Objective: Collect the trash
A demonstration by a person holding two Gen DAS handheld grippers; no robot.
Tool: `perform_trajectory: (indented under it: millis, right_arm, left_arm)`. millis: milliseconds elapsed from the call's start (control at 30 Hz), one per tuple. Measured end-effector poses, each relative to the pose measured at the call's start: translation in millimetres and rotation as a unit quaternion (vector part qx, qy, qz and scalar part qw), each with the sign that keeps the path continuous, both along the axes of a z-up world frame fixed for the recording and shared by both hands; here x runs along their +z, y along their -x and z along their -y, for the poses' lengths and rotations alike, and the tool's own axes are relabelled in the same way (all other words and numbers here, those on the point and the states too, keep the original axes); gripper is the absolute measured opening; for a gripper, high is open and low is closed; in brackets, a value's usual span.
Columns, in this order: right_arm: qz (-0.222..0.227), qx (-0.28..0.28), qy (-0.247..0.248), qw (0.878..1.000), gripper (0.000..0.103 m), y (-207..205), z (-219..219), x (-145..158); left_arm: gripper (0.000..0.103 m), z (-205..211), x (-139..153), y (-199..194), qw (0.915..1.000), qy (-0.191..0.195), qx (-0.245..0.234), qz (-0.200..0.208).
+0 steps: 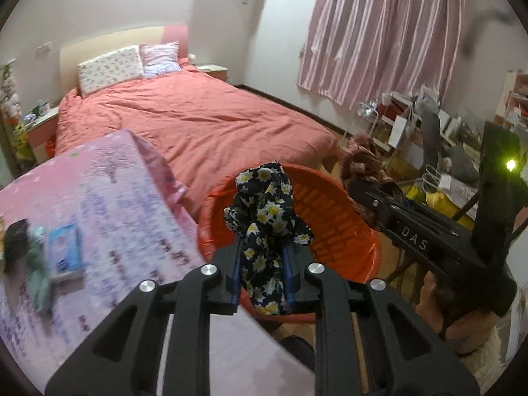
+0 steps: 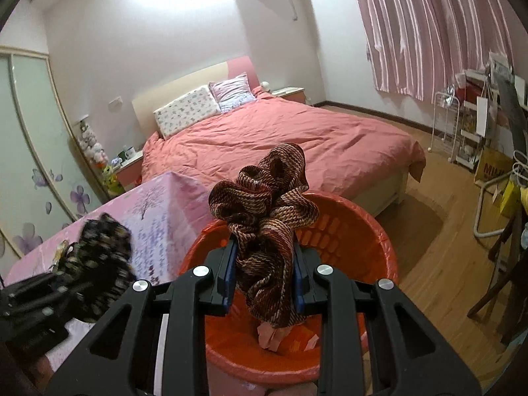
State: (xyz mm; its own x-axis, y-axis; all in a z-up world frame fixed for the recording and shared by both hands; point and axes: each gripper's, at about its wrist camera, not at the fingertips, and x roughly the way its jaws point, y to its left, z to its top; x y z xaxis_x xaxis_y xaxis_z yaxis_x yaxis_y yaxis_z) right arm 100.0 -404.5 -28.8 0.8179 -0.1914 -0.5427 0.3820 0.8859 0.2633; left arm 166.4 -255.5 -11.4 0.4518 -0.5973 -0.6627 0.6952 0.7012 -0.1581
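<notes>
My left gripper (image 1: 262,264) is shut on a dark cloth with yellow and white flowers (image 1: 264,204), holding it over the near rim of an orange plastic basket (image 1: 333,221). My right gripper (image 2: 265,264) is shut on a crumpled brown striped cloth (image 2: 264,204) above the same basket (image 2: 363,224). Pale paper scraps (image 2: 270,336) lie in the basket's bottom. In the left wrist view the right gripper's body and the brown cloth (image 1: 361,161) show at the right. In the right wrist view the floral cloth (image 2: 99,257) is a blur at lower left.
A table with a pink printed cover (image 1: 105,191) stands left of the basket, with a blue packet (image 1: 64,250) and a black item (image 1: 15,241) on it. Behind is a bed with a red quilt (image 2: 280,138). Shelves, bags and a chair (image 2: 488,151) crowd the right wall.
</notes>
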Motion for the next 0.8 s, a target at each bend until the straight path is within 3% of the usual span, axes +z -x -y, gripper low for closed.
perform_trajectory:
  millis: [100, 167, 333, 600, 700, 800]
  right_arm:
    - [-0.011, 0.008, -0.013, 1.000, 0.037, -6, 12, -10]
    - [-0.021, 0.007, -0.015, 1.000, 0.053, -11, 16, -17]
    - [-0.033, 0.009, -0.015, 0.999, 0.057, -7, 13, -26]
    - [-0.039, 0.015, -0.003, 0.999, 0.060, -1, -8, -20]
    - [-0.046, 0.031, 0.007, 0.998, 0.060, -5, -23, -20]
    - [-0.053, 0.053, 0.016, 0.997, 0.060, -9, -48, -21]
  left_arm:
    - [0.035, 21, -14, -12, 0.9997, -0.023, 0.004, -0.009]
    - [0.045, 28, -26, -22, 0.9991, -0.036, 0.010, -0.019]
    - [0.067, 15, -39, -35, 0.9979, -0.046, 0.032, -0.032]
    - [0.073, -41, -28, -38, 0.9947, -0.046, 0.091, -0.015]
    - [0.076, -85, -23, -49, 0.9882, -0.051, 0.144, -0.003]
    - [0.077, -140, -19, -65, 0.9758, -0.055, 0.212, 0.002]
